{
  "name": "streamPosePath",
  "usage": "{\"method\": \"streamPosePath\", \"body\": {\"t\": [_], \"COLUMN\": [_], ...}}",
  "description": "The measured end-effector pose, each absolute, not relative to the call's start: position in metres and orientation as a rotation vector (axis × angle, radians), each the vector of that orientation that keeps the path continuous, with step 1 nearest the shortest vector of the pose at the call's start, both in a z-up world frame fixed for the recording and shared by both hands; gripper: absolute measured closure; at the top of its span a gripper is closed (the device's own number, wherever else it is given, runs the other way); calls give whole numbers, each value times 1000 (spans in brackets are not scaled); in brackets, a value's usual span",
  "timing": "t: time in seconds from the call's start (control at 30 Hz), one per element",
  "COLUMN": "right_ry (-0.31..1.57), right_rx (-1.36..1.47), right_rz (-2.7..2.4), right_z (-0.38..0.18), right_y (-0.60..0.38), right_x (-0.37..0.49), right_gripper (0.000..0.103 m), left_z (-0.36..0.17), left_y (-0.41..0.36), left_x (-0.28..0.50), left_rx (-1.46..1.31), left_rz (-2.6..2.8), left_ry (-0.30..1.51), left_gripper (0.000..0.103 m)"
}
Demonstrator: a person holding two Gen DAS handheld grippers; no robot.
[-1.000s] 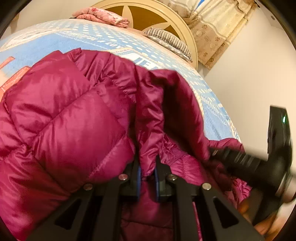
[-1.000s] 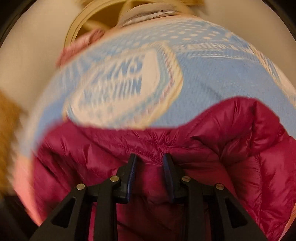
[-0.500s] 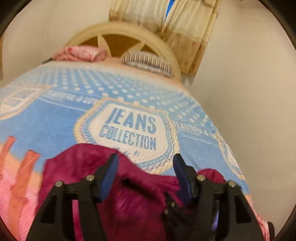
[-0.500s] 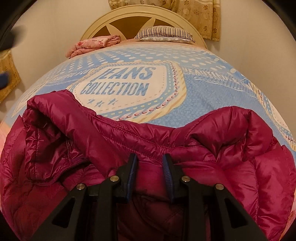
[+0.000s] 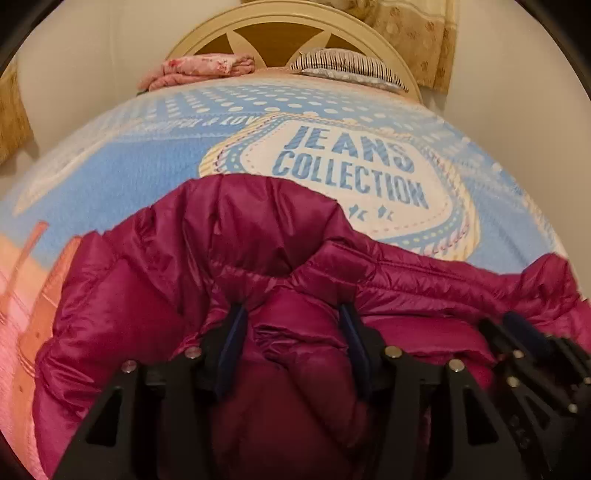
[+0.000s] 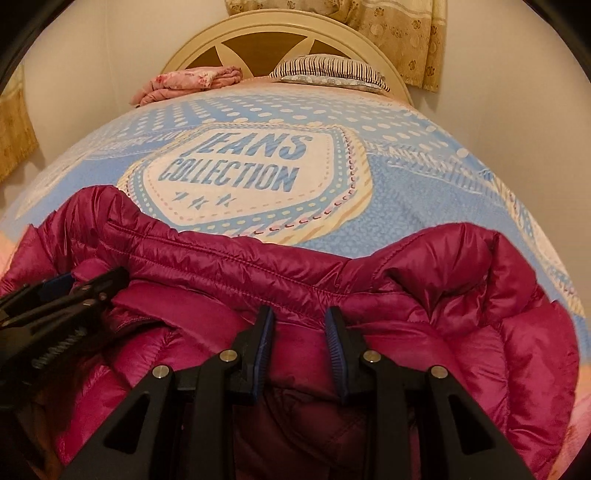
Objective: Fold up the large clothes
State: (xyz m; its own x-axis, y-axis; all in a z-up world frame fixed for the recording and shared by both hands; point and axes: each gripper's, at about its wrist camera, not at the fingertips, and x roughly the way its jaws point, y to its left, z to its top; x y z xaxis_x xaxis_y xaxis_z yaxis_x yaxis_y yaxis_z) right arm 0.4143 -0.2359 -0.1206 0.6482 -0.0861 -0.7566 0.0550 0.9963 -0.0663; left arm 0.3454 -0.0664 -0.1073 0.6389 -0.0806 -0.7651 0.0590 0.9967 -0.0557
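While both tools sit low at the near edge of the bed, the left gripper [image 5: 291, 332] stands with its jaws spread wide over a puffed fold of the magenta down jacket [image 5: 155, 295], gripping nothing. Just to its right, the right gripper [image 6: 299, 332] has its jaws parted less widely, with jacket fabric lying between them; whether it pinches the cloth cannot be told. The jacket lies bunched across the near end of the blue bedspread [image 6: 406, 177]. Farther off rest a folded pink cloth [image 6: 184, 83] and a striped pillow [image 6: 328, 70] against the headboard [image 5: 280, 14].
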Motion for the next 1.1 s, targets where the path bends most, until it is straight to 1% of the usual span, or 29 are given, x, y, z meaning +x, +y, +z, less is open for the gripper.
{"method": "streamPosePath", "body": {"t": [0.07, 0.2, 0.23, 0.27, 0.33, 0.4, 0.43, 0.53, 0.63, 0.87, 0.93, 0.97, 1.03, 1.1], "right_ry": [839, 718, 740, 807, 920, 891, 888, 884, 875, 860, 858, 855, 842, 776], "right_rx": [-3, 95, 85, 79, 122, 191, 176, 13, -57, -43, -47, -38, 7, 84], "right_rz": [-81, -146, -182, -200, -181, -147, -157, -227, -261, -259, -268, -269, -257, -248], "right_z": [-110, -76, -77, -87, -116, -122, -122, -124, -125, -123, -122, -119, -111, -91], "right_y": [-242, -273, -282, -291, -310, -321, -319, -296, -286, -290, -289, -290, -295, -304], "right_x": [407, 386, 389, 395, 404, 402, 404, 410, 414, 408, 407, 405, 395, 369], "right_gripper": [72, 73, 73, 73, 72, 71, 71, 69, 69, 68, 65, 63, 63, 62], "left_z": [-106, -108, -109, -110, -111, -111, -111, -112, -112, -112, -111, -110, -105, -94], "left_y": [-64, -61, -62, -62, -63, -64, -65, -67, -69, -70, -69, -68, -63, -61], "left_x": [345, 343, 344, 345, 347, 346, 347, 346, 347, 348, 348, 347, 340, 326], "left_rx": [-41, -48, -47, -48, -50, -43, -39, -23, -13, -5, -4, -12, -21, 8], "left_rz": [-86, -90, -89, -90, -92, -88, -87, -78, -75, -68, -65, -68, -86, -123], "left_ry": [874, 869, 869, 869, 867, 867, 866, 863, 862, 858, 859, 859, 864, 848], "left_gripper": [46, 46, 46, 46, 46, 46, 46, 46, 46, 45, 44, 43, 43, 43]}}
